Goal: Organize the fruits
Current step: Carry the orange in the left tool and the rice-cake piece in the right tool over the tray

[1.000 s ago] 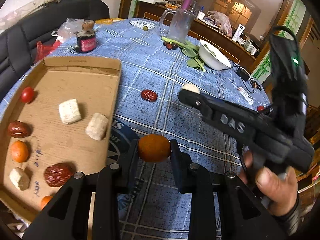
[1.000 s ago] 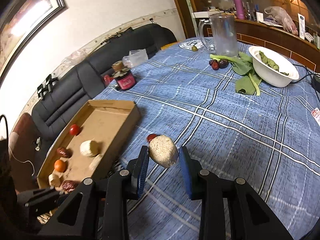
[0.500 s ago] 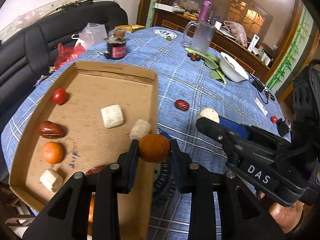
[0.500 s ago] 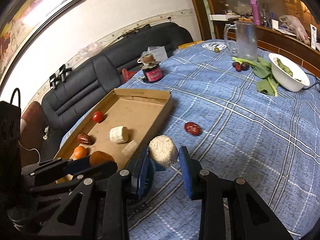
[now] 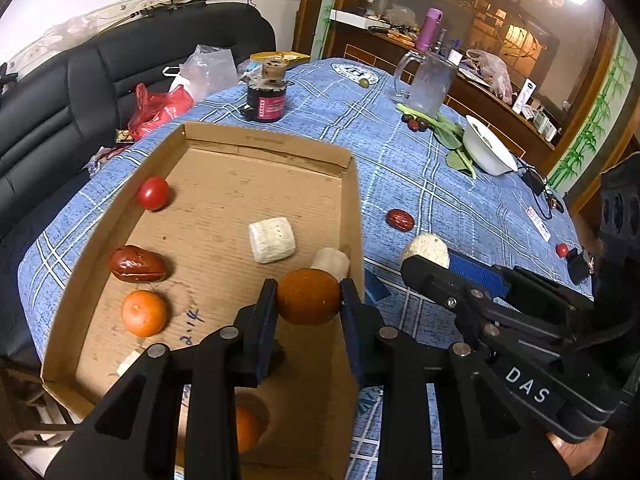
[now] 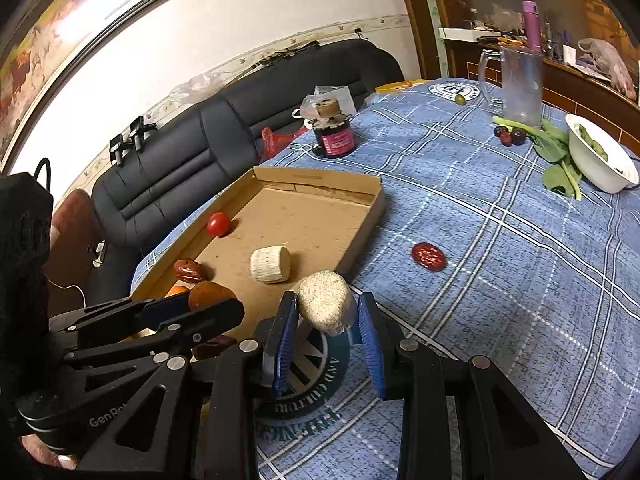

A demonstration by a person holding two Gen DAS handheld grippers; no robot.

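1. Currently the cardboard tray (image 5: pixel 352 208) sits on the blue plaid tablecloth (image 5: pixel 440 200), open side up, low walls all round.
2. Tray contents, left wrist view: cherry tomato (image 5: pixel 153 193) near the far left wall; red date (image 5: pixel 138 264) nearer; small orange (image 5: pixel 144 313) just beside it; white cut chunk (image 5: pixel 272 239) mid-floor; second pale chunk (image 5: pixel 331 263) against the right wall. More pieces near the front edge, partly hidden by the gripper.
3. Left gripper (image 5: pixel 308 304) pinches a brownish-orange round fruit (image 5: pixel 309 296) between both pads, held above the tray's right side.
4. Right gripper (image 6: pixel 325 316) clamps a pale grainy chunk (image 6: pixel 325 307), held over the tablecloth just outside the tray's near right corner.
5. Loose date (image 6: pixel 429 256) lies on the cloth, apart from the tray.
6. White bowl (image 6: pixel 592 168) at far right holds green leaves; more greens (image 6: pixel 554 152) and dark fruits (image 6: pixel 510 136) lie beside it.
7. Glass jug (image 6: pixel 520 84) and dark jar (image 6: pixel 334 136) stand beyond the tray.
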